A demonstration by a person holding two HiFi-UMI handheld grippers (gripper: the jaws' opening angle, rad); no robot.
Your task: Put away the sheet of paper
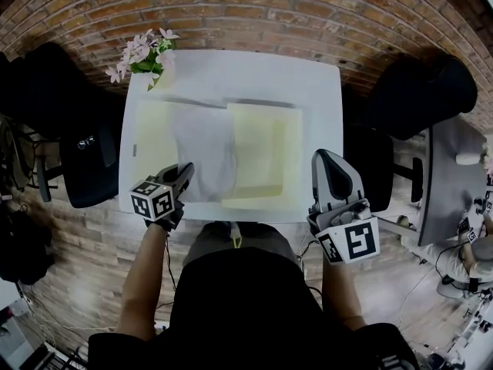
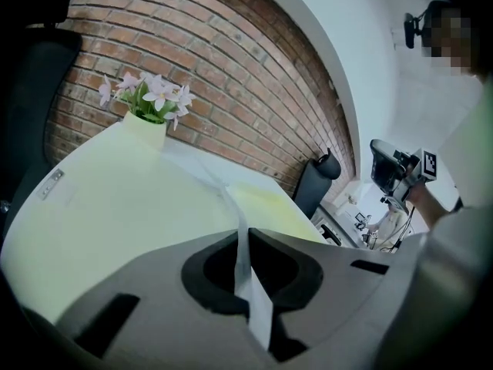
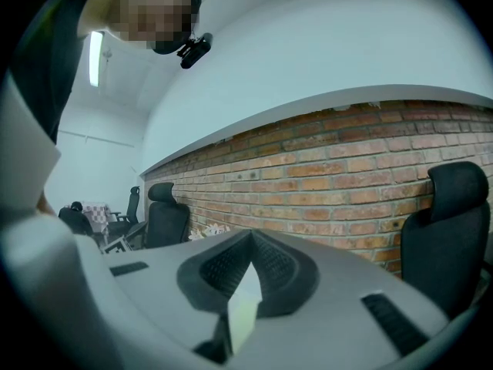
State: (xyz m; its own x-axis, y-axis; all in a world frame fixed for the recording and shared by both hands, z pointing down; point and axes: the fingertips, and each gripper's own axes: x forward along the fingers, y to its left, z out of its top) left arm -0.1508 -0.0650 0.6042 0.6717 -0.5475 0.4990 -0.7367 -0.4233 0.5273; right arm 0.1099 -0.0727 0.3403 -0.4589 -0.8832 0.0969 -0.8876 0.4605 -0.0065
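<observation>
Brick wall (image 1: 231, 6), white table (image 1: 254, 75): my left gripper (image 1: 186, 169) at seven o'clock clamps the sheet of paper (image 1: 204, 149); my right gripper (image 1: 323, 158) at four o'clock, jaws closed.

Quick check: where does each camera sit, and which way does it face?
Head view: on the head, steeply down at table and folder; forearms, left gripper, right gripper show.
Left gripper view: along its jaws, shut on the sheet of paper, toward the brick wall; right forearm shows.
Right gripper view: near level at the brick wall; torso at left.
Shared: flowers, head and left gripper views.
</observation>
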